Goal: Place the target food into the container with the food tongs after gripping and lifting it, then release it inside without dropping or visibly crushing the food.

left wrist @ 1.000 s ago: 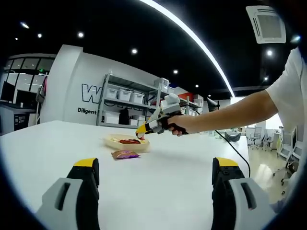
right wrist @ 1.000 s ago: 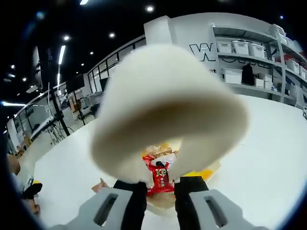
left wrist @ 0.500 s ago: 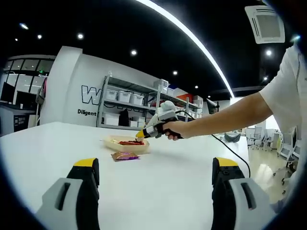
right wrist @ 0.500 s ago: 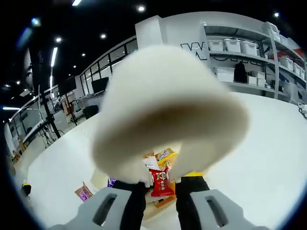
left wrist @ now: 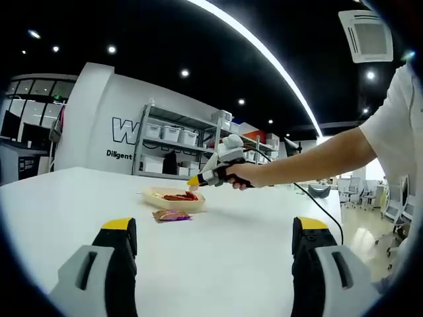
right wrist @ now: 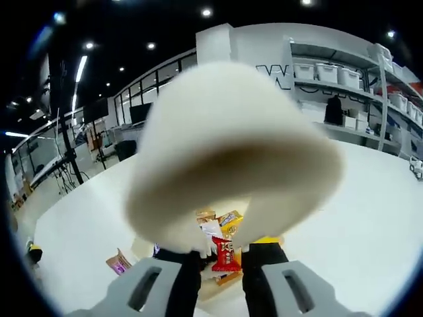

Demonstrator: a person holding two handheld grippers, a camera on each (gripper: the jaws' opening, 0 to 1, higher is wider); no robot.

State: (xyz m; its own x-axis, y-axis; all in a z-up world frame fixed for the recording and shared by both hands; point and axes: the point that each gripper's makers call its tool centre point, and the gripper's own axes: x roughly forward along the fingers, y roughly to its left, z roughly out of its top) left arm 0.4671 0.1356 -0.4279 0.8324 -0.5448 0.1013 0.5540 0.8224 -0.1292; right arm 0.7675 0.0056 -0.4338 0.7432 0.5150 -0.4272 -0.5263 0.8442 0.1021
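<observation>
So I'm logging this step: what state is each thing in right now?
left gripper: open, holding nothing.
right gripper: shut on the tongs.
tongs: gripped, over the container.
container: on the table, snack packets inside.
purple packet: lying on the table, outside the container.

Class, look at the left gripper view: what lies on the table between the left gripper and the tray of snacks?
Mostly bare white table; one purple snack packet lies just before the tray, shown in the left gripper view.
</observation>
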